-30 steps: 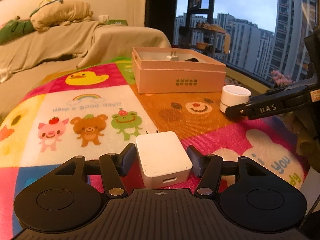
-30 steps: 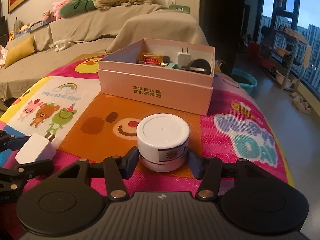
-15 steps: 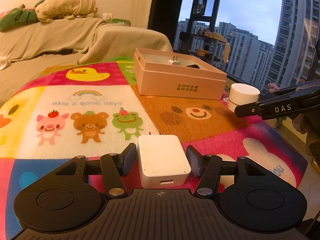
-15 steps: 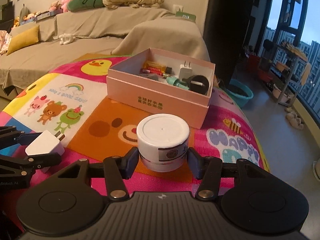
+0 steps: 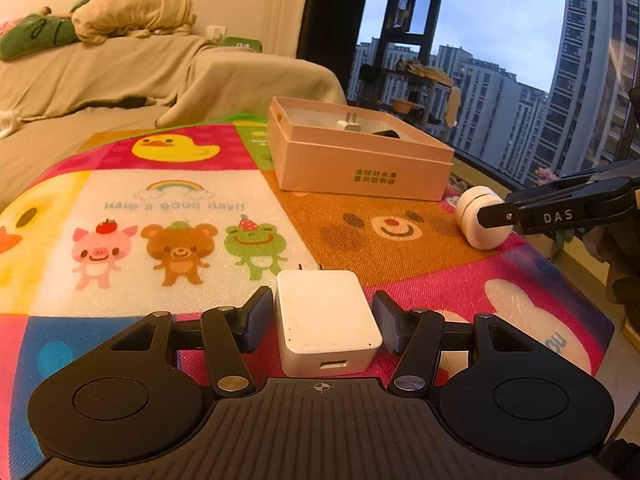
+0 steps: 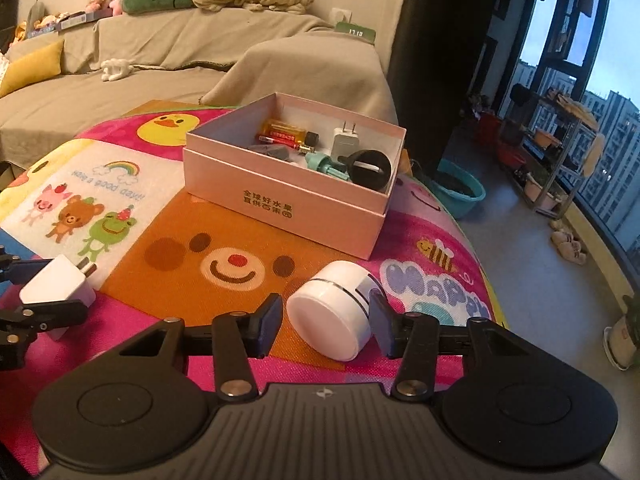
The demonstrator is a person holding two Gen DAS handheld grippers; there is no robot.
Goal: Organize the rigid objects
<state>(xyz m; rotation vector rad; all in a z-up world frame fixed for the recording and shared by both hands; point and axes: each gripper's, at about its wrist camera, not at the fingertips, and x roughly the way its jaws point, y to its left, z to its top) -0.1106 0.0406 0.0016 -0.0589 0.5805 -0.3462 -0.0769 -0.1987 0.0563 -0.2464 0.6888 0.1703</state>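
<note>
— What changed just now?

— Your right tongs have just been closing on the white jar, and the jar is no longer upright. It has tipped over between the pads, with its lid turned toward your left and its base against the right-hand pad. The jaws now stand narrow, clamped on it. On the other side nothing has altered: your left tongs are at a middling width, pressed on the white charger, low over the mat.

— Does the tipping matter?

— I'd say so. You hold a round thing askew, so it may roll or slip on the way to the pink box, which stands well beyond both tongs. Carry it gently, or set it down and take it again.

— And the count?

— Two things remain outside the box: one jar and one charger, each in its own tongs. Inside there is one white plug, one black round adapter, one teal piece, one grey piece and a pack of batteries; how many batteries I cannot tell. There is one box.
</note>
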